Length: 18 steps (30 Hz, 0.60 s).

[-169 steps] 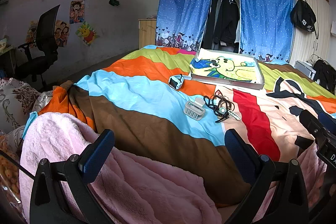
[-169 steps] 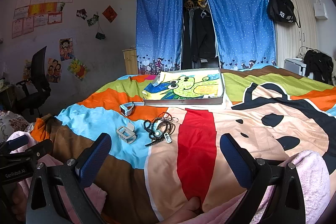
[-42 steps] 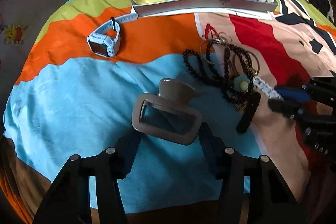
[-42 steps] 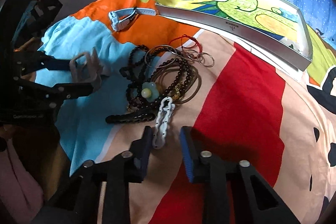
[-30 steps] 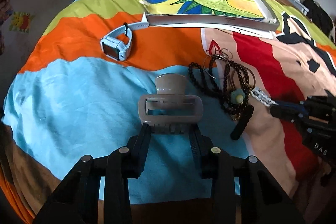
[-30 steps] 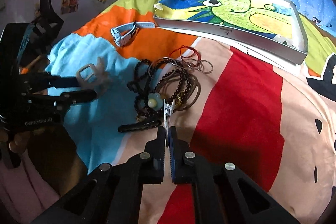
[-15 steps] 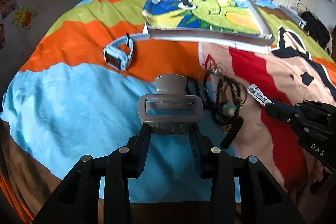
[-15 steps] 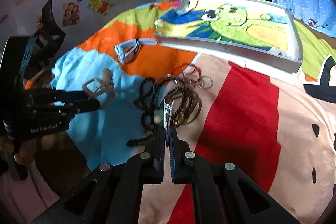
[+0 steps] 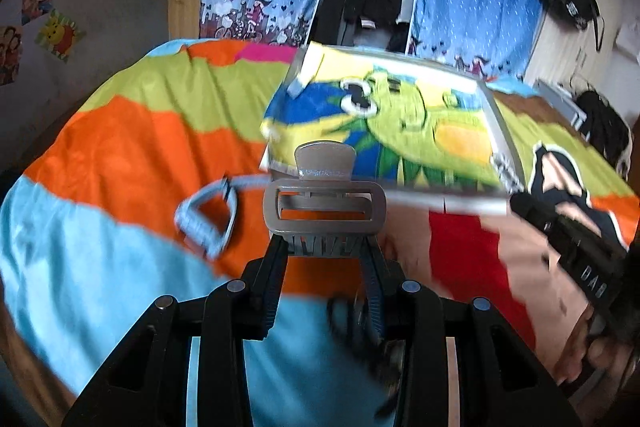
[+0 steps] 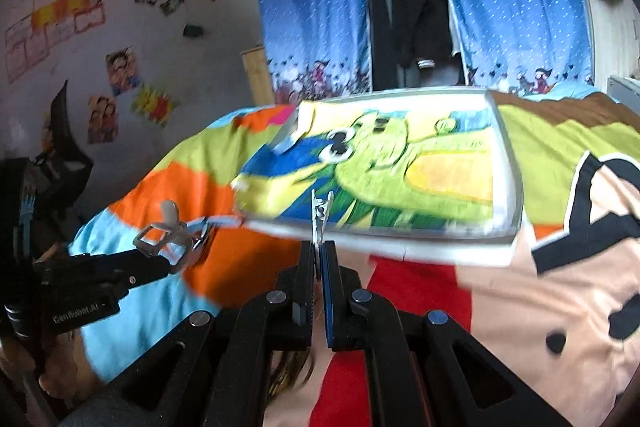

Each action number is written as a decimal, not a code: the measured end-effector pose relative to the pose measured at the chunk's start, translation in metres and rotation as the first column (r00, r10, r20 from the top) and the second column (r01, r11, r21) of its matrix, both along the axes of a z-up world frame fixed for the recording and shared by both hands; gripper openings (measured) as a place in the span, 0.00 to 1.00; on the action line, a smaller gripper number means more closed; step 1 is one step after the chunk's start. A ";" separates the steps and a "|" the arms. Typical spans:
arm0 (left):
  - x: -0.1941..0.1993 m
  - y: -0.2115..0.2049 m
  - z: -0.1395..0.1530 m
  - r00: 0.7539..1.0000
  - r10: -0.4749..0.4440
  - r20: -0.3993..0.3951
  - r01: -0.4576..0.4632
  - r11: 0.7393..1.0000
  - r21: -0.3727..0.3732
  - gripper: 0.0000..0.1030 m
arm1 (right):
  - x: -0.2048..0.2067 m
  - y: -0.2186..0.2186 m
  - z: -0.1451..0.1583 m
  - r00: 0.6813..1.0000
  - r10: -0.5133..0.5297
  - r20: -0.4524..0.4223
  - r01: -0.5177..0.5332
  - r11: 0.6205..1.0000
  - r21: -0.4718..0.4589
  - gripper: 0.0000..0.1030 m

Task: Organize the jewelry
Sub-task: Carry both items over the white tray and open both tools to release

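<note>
My left gripper (image 9: pixel 326 247) is shut on a grey claw hair clip (image 9: pixel 325 203) and holds it above the bed, near the front of a tray with a green cartoon liner (image 9: pixel 404 131). It also shows in the right wrist view (image 10: pixel 166 239). My right gripper (image 10: pixel 319 255) is shut on a small white hair clip (image 10: pixel 320 219) that sticks up between its fingers, just before the tray (image 10: pixel 400 171). A light blue watch (image 9: pixel 208 219) lies on the orange stripe. The dark bead bracelets (image 9: pixel 360 323) lie blurred below the left gripper.
The striped bedspread (image 9: pixel 100 163) covers the bed. Blue curtains (image 10: pixel 312 7) and hanging clothes stand behind the tray. A wooden cabinet (image 9: pixel 184 7) stands at the back left. A black chair (image 10: pixel 60 131) is at the left.
Both grippers have lifted their clips off the bed and moved forward toward the tray. The bracelet pile has dropped low in the views.
</note>
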<state>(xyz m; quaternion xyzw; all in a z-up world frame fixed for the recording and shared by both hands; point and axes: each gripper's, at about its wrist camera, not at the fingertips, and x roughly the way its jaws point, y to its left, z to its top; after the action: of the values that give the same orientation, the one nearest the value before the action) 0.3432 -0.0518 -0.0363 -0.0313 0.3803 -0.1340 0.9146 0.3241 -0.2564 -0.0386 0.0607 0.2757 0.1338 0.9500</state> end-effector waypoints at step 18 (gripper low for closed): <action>0.131 -0.035 -0.053 0.987 -0.002 -0.158 0.010 0.999 0.047 0.32 | 0.102 -0.026 -0.049 0.988 -0.077 -0.134 0.078 0.997 0.000 0.05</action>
<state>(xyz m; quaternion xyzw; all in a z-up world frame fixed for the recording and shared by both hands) 0.4743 -0.0863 -0.0892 -0.0188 0.4548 -0.1247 0.8816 0.4257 -0.2825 -0.0876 0.0829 0.3357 0.0932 0.9337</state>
